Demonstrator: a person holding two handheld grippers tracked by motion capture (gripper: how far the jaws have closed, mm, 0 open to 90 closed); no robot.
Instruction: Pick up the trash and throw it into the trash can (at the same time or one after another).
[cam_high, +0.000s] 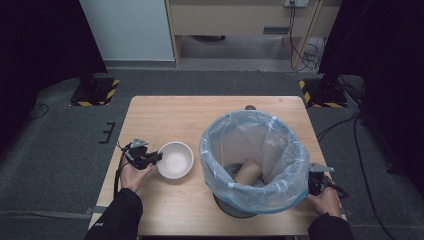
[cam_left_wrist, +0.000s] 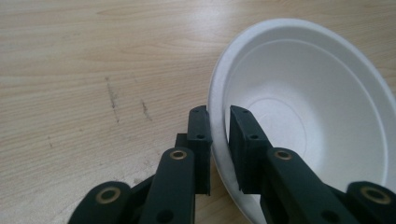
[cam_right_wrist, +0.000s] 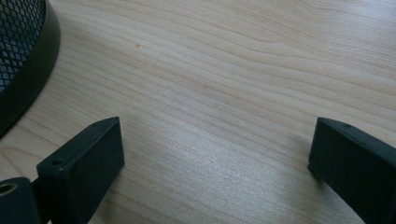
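A white foam bowl (cam_high: 175, 159) sits on the wooden table (cam_high: 190, 115), left of the middle. My left gripper (cam_high: 154, 158) is shut on the bowl's near-left rim; in the left gripper view the bowl (cam_left_wrist: 308, 102) has its rim pinched at the left gripper (cam_left_wrist: 219, 122), one jaw outside, one inside. A black mesh bin lined with a clear blue bag (cam_high: 254, 155) stands at the right, with a cardboard tube (cam_high: 248, 172) inside. My right gripper (cam_high: 316, 184) rests low beside the bin's right side. In its own view the right gripper (cam_right_wrist: 215, 140) is open over bare wood.
The bin's mesh base (cam_right_wrist: 23, 56) sits close to the right gripper's left jaw. The table's front edge (cam_high: 220, 233) lies just before the person's sleeves. Dark floor with stand bases (cam_high: 94, 92) surrounds the table.
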